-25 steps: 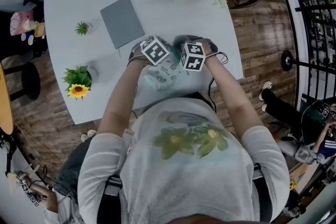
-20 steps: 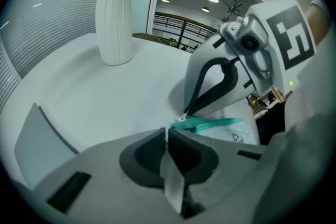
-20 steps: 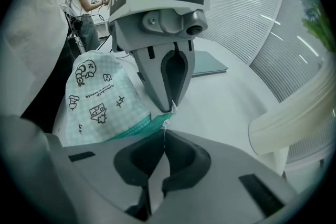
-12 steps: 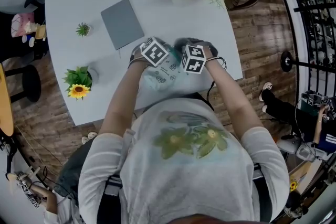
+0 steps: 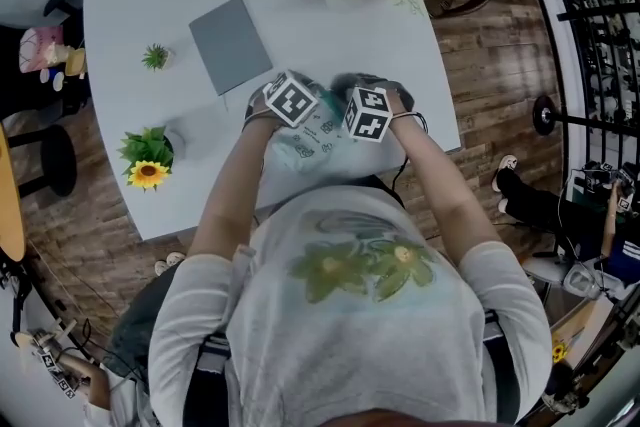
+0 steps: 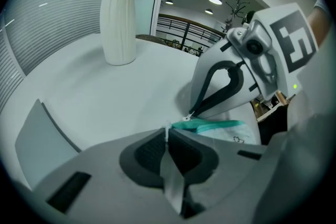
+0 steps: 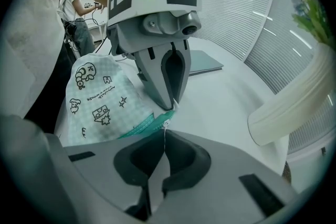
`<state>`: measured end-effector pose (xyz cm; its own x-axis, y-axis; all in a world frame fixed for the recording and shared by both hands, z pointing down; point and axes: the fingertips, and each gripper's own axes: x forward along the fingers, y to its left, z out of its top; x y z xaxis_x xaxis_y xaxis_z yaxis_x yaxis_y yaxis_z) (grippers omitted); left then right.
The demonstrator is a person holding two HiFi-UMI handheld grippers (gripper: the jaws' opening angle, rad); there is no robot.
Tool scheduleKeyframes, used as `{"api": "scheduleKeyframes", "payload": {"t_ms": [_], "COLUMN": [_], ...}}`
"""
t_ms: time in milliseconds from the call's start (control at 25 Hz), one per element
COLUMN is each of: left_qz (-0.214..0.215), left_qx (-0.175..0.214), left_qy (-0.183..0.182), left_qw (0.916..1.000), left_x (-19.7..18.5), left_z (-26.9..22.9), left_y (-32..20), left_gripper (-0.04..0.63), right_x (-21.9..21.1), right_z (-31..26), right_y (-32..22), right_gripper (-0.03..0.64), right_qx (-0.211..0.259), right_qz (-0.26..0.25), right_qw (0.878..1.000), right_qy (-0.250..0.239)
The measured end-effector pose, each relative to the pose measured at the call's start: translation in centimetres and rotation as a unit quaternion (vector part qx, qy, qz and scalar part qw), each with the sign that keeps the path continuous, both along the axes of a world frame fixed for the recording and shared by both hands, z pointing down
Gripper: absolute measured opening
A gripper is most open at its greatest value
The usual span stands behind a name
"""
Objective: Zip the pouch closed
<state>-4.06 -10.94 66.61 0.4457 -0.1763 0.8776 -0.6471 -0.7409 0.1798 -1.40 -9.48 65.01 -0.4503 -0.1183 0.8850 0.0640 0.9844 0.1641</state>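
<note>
Though overhead hides grip — R tool (image 7: 165,132) pinches pouch (image 7: 100,102).

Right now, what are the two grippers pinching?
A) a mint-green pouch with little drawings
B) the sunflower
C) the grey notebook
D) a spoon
A: the left gripper and the right gripper each have their jaws closed on the top edge of the mint-green pouch, which has little drawings printed on it.
</note>
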Motion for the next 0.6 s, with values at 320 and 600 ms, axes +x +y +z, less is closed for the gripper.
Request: {"api": "scheduleKeyframes", "payload": {"t_ms": [320, 600], "left_qz": [-0.003, -0.003], "left_qx": [0.005, 0.008], "left_qy": [-0.006, -0.010], "left_qw": [1.0000, 0.9999], "left_x": [0.01, 0.03], "left_z": [0.00, 0.05], "left_y": [-0.08, -0.01], "left_gripper": [0.025, 0.024], "right_x": [0.07, 0.28], "right_z": [-0.13, -0.12], "right_y": [0.30, 0.76], "right_gripper": [0.018, 0.018], "right_qx": [-0.017, -0.027], "right_qz": [-0.002, -0.011], "right_qw": [1.000, 0.999], "right_qy": [0.010, 0.025]}}
